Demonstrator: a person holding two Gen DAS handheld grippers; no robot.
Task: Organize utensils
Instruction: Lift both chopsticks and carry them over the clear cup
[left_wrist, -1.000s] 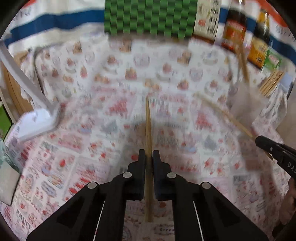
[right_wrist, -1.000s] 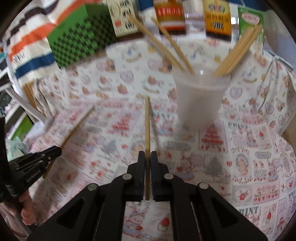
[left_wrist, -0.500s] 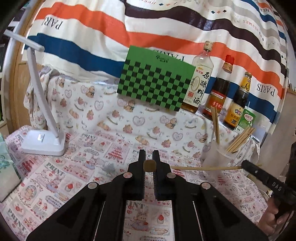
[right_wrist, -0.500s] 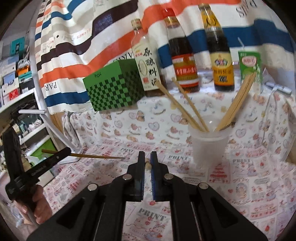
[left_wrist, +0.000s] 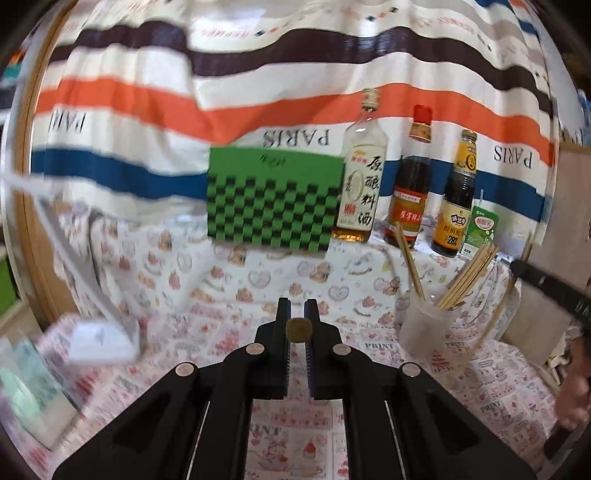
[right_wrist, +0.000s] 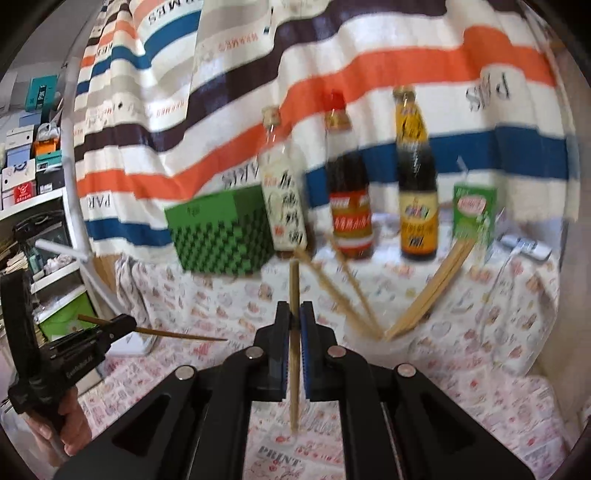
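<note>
Between the left gripper's clamped jaws sits a thin wooden chopstick; the right gripper pinches another wooden chopstick, left of the translucent plastic cup.

I read home setting: printed tablecloth, sauce bottles at 1 o'clock, striped sheet backdrop, box-stacked shelves at 9 o'clock.

At the back of the table, left to right: checked box, 3 bottles, then a small carton. The cup stands in front of the bottles w/ chopsticks in it, leaning out both ways. The lamp base sits far left; a stick stands upright betw. the right gripper jaws, just left of the cup, & another stick lies level in the left gripper, near the lamp.
</note>
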